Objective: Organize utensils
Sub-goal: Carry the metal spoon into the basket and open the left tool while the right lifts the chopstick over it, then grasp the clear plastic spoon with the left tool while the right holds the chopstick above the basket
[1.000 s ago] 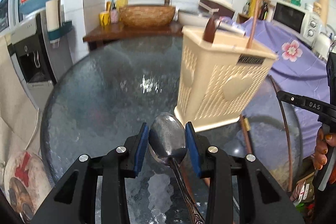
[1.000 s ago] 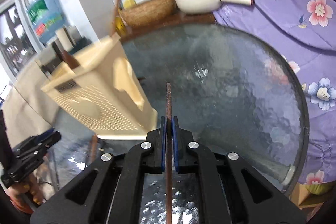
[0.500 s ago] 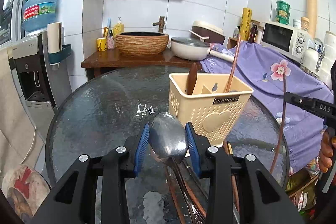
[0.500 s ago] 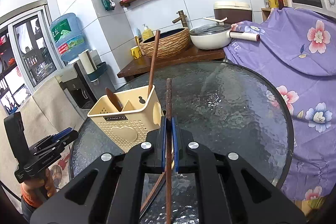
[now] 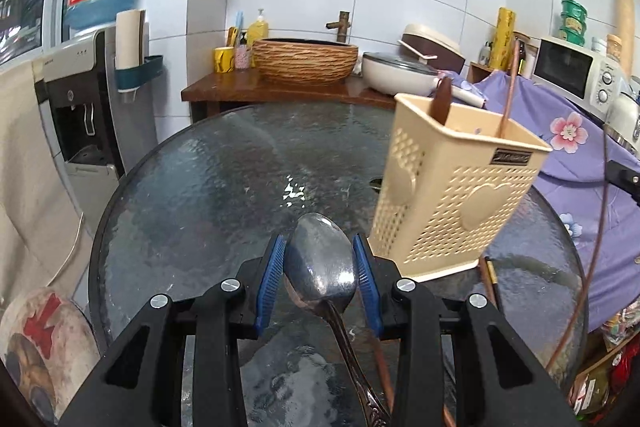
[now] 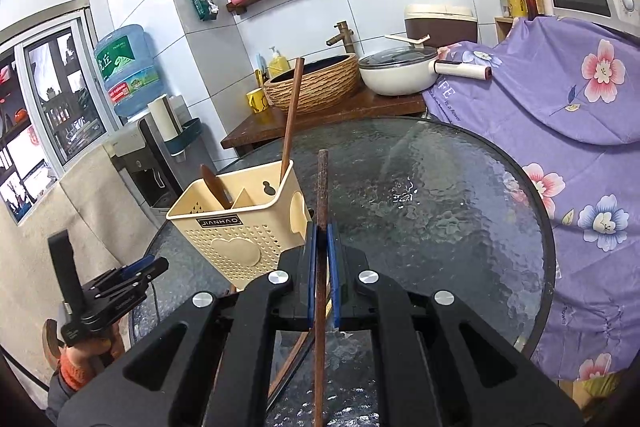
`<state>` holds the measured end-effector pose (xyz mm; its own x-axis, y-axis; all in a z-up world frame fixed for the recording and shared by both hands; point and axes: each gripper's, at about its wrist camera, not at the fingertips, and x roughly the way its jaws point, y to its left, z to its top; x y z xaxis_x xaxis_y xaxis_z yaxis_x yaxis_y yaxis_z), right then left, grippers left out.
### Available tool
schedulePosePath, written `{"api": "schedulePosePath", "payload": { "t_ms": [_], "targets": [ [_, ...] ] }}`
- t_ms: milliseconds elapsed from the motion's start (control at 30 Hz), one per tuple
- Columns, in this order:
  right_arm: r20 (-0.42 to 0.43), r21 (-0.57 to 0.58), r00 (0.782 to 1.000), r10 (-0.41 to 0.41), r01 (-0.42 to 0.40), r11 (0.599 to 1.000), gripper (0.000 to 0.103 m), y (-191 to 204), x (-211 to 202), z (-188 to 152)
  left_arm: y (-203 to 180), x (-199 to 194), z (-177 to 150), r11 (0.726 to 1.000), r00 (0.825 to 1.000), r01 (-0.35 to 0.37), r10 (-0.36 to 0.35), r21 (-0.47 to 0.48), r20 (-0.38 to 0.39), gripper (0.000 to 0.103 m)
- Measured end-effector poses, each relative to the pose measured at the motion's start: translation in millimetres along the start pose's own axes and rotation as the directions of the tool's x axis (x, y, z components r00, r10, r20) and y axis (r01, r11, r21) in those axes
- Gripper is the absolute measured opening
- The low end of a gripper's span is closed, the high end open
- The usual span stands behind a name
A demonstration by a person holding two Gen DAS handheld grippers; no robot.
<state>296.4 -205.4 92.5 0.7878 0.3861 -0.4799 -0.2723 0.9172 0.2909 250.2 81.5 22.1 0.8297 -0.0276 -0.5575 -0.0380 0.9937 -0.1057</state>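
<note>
From the left wrist, the left gripper has its jaws clamped on the bowl of a metal spoon, held over the round glass bench just beside the cream utensil basket, which looks tilted, though the lens may exaggerate that. From the right wrist, the right gripper has its jaws pinched tight on a brown chopstick close to the basket, where a wooden spoon and another chopstick stand in separate compartments.
</note>
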Motion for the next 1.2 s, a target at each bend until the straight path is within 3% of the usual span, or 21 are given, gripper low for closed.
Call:
{"api": "schedulePosePath", "payload": {
  "t_ms": [400, 500, 767, 1000, 1200],
  "targets": [
    [-0.007, -0.002, 1.0, -0.005, 0.005, 1.0, 0.006, 0, 0, -1, -2, 4, -3, 1.0, 1.0, -0.016, 0.016, 0.012, -0.021, 0.032],
    [-0.011, -0.004, 1.0, -0.007, 0.007, 1.0, 0.006, 0, 0, -2, 4, 11, -4, 1.0, 0.997, -0.029, 0.029, -0.004, -0.075, 0.04],
    [-0.017, -0.005, 1.0, -0.008, 0.008, 1.0, 0.006, 1, 1, -1, 1, 49, -23, 0.999, 0.967, -0.039, 0.045, 0.029, -0.25, 0.056],
    [-0.018, -0.008, 1.0, -0.008, 0.008, 1.0, 0.006, 0, 1, -1, 4, 77, -22, 0.999, 0.941, -0.043, 0.048, 0.024, -0.335, 0.056],
    [-0.019, -0.009, 1.0, -0.007, 0.007, 1.0, 0.006, -1, 2, -2, -1, 89, -19, 0.994, 0.933, -0.063, 0.09, 0.088, -0.348, 0.054]
  ]
}}
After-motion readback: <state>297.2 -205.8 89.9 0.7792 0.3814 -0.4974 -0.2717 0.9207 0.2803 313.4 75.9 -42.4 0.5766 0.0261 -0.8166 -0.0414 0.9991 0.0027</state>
